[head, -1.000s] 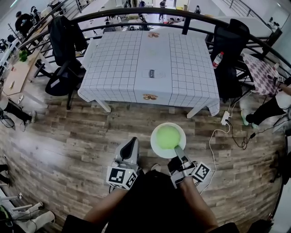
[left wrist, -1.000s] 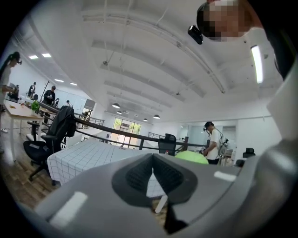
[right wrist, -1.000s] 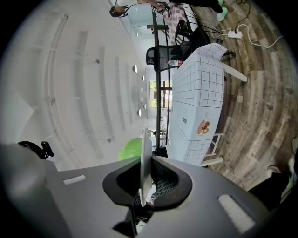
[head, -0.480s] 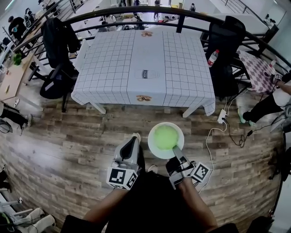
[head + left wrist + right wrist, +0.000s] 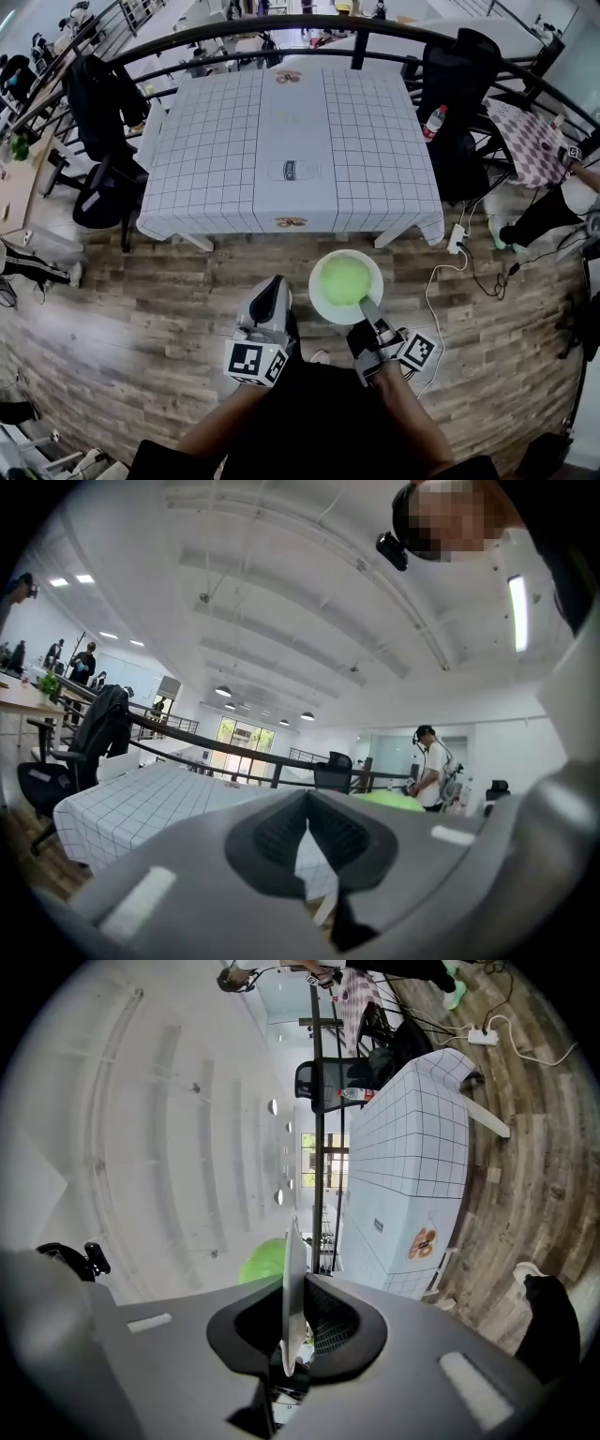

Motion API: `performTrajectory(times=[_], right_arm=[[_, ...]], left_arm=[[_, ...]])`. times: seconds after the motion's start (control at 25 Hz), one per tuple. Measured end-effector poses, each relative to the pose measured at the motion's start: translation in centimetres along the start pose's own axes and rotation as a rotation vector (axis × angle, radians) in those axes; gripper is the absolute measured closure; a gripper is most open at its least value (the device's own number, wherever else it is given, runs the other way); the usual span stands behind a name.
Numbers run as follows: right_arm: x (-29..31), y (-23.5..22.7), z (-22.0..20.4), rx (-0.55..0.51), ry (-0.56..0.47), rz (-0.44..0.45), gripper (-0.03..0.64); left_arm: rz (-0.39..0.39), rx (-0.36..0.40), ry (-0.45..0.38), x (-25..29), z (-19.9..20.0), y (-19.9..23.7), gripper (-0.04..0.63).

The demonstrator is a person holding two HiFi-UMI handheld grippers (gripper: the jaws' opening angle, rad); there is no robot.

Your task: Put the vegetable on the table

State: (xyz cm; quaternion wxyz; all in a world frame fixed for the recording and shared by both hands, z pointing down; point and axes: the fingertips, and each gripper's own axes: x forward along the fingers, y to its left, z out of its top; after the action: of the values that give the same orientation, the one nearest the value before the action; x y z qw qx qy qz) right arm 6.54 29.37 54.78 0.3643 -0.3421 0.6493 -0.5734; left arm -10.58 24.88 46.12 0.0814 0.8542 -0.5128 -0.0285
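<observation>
A light green round vegetable (image 5: 344, 279) lies on a white plate (image 5: 322, 302) that my right gripper (image 5: 367, 304) holds by its near rim, over the wooden floor. In the right gripper view the plate (image 5: 290, 1279) stands edge-on between the jaws of the right gripper (image 5: 294, 1324), with the vegetable (image 5: 262, 1261) behind it. My left gripper (image 5: 273, 292) hangs beside the plate, shut and empty; in its own view the left gripper (image 5: 307, 832) has its jaws together. The table (image 5: 291, 141), under a white checked cloth, stands just ahead.
Black chairs draped with dark jackets stand at the table's left (image 5: 98, 103) and right (image 5: 459, 80). A bottle (image 5: 432, 122) sits on the right chair. A power strip (image 5: 457, 242) with its cable lies on the floor. A person (image 5: 553, 206) sits far right; a curved railing (image 5: 281, 23) runs behind the table.
The table has drawn nearer in the head view as the person moves towards it. Both grippers and the plate keep the same hold and place.
</observation>
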Motion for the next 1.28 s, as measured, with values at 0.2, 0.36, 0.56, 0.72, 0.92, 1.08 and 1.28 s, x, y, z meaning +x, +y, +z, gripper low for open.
performTrajectory(times=[0.2,0.36,0.56,0.72,0.92,1.08,1.28], right_arm=[[6.9,3.9,2.3,-0.007,-0.012,-0.069,0.591],[10.0,3.9,3.7,-0.004,-0.007,-0.068,0.591],[13.7,8.6,5.8,0.03,-0.014,-0.091,0.591],[18.2,9.5,5.1,0.016,-0.013,-0.086,0.592],[21.5,4.5,6.1,0.001,-0.035,-0.069,0.592],[24.6,3.0,6.8,0.003,-0.071,-0.07,0.592],[27.2,2.8,7.6,-0.002,-0.111,-0.033,0.592]], left_arm=[[-0.006,-0.029,0.019,5.7,6.0,4.0,0.588],[0.01,-0.028,0.027,7.5,6.2,6.0,0.588],[0.018,-0.031,0.077,10.4,10.9,7.2,0.588],[0.015,-0.017,0.074,12.2,12.6,11.3,0.588],[-0.004,0.012,0.051,15.3,8.3,14.4,0.588],[-0.026,0.015,0.056,17.6,7.7,17.1,0.588],[-0.068,0.033,0.06,19.2,8.1,18.6,0.588]])
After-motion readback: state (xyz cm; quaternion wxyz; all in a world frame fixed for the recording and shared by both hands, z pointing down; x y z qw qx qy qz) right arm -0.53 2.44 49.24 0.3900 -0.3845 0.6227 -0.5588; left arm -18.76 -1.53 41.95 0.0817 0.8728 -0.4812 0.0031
